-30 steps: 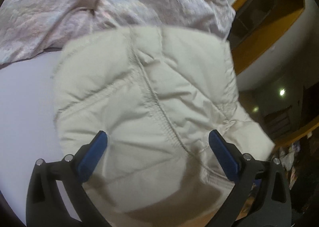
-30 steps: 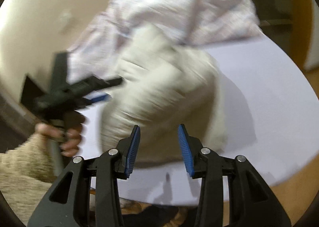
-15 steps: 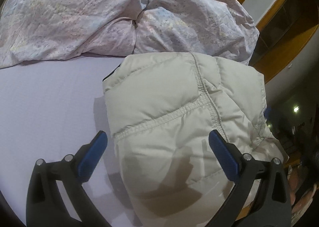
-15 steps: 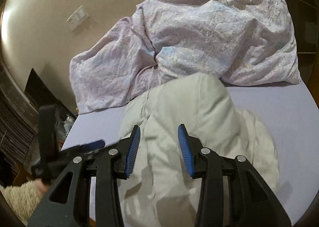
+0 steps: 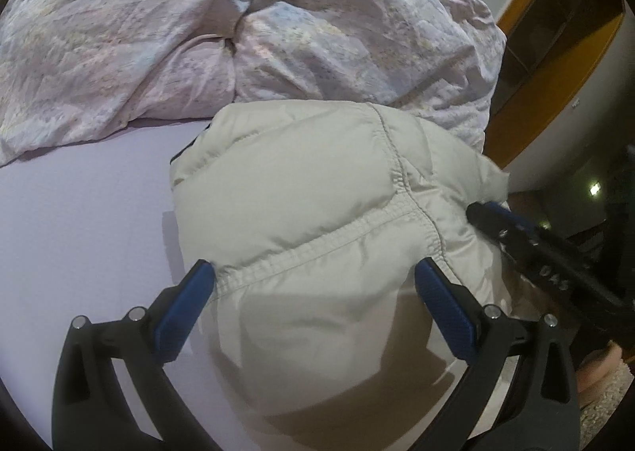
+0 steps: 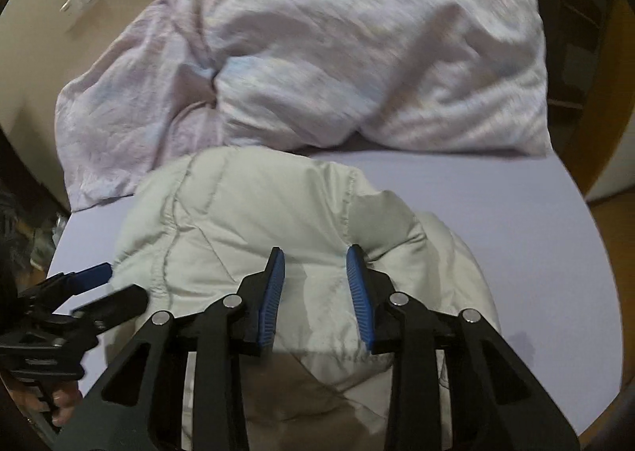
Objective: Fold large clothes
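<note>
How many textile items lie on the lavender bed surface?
2: a cream padded jacket folded near the front edge, under both grippers, and a crumpled pale pink duvet behind it at the far side. More may be hidden beneath them.

Left wrist view: looks forward and steeply down along the left gripper (image 5: pixel 313 304), close above the jacket (image 5: pixel 317 213) on the bed (image 5: pixel 79 233).
Right wrist view: looks forward and down along the right gripper (image 6: pixel 315 292), close above the same jacket, from its other side.
Facing: both toward the duvet (image 5: pixel 238 34) at the far end.
Shared: jacket, bed, duvet; each view catches the other gripper at its edge.
</note>
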Available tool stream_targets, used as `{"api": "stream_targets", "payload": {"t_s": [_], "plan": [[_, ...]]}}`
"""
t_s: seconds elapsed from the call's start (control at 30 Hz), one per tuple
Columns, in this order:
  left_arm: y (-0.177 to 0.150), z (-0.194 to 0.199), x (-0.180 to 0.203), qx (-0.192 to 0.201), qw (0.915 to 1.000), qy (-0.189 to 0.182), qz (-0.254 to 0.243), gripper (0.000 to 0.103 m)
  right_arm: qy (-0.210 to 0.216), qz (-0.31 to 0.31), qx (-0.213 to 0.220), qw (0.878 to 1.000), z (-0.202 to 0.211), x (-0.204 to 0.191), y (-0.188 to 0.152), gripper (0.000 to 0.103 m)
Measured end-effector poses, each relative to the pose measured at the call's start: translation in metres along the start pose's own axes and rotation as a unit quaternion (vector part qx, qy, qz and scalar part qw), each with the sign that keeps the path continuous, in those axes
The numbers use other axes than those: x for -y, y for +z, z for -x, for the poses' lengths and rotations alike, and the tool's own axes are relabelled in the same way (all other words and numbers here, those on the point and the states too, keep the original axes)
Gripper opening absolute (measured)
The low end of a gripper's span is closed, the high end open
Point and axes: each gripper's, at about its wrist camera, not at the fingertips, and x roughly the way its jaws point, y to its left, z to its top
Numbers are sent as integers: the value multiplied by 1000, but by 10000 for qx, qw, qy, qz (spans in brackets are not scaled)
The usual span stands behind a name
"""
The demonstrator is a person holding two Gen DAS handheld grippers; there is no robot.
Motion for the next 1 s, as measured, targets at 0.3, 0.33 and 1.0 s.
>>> {"api": "stream_targets", "payload": {"t_s": [0.3, 0.33, 1.0], "plan": [[-1, -11, 15, 40, 9995, 176, -251, 101, 140, -386, -184, 9990, -19, 28, -13, 34], [-1, -12, 16, 50, 9994, 208, -279, 101, 164, -403, -207, 9988, -21, 30, -14, 34], [-6, -32, 19, 86, 9973, 564, -455, 101, 435, -452, -466, 9969, -48, 41, -20, 34]]}}
